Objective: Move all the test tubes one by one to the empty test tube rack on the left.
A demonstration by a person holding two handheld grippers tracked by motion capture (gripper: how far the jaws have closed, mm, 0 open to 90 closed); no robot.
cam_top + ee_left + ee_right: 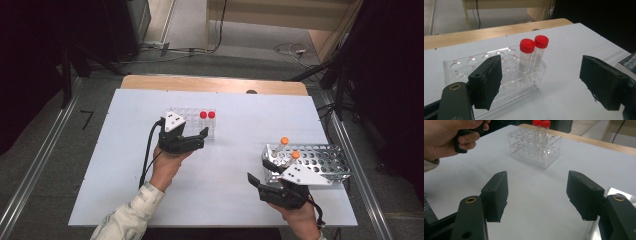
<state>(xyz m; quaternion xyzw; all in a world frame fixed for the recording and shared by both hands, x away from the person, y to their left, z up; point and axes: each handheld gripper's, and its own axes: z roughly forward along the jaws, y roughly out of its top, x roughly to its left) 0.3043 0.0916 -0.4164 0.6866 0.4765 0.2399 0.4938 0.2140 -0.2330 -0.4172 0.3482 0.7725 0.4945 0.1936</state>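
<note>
Red-capped clear plastic tubes [527, 58], two of them, stood upright side by side at one end of a clear acrylic rack [456, 65], and they were what my left gripper [192, 141] was facing.

Nearest to me, my right gripper [267, 189] hovered low over the white table [225, 180] with its jaws spread wide and nothing between them. Just beside it sat a perforated silver metal rack [325, 159] carrying two orange-capped tubes [284, 141], both leaning a little in their holes.

Farther out, my left gripper sat just short of the acrylic rack, jaws likewise wide apart and empty. In the left gripper view the red-capped pair showed between the two black pads [489, 82], beyond their tips and nearer the left-hand one.

I judged those tubes to be light, stiff and smooth-walled, so likely to slip or twist under a loose pinch, and thin enough that a hard squeeze would do them no good. The caps looked ribbed and wider than the bodies, which made the upper body just under the cap the best place to grip: the cap's edge would act as a stop. Because the two stood touching or almost so, I reckoned I should take the outer one, with the pads closing across it rather than wedging between them. The rack itself looked light enough to shift if I dragged a tube sideways, so a straight upward pull seemed wise.
</note>
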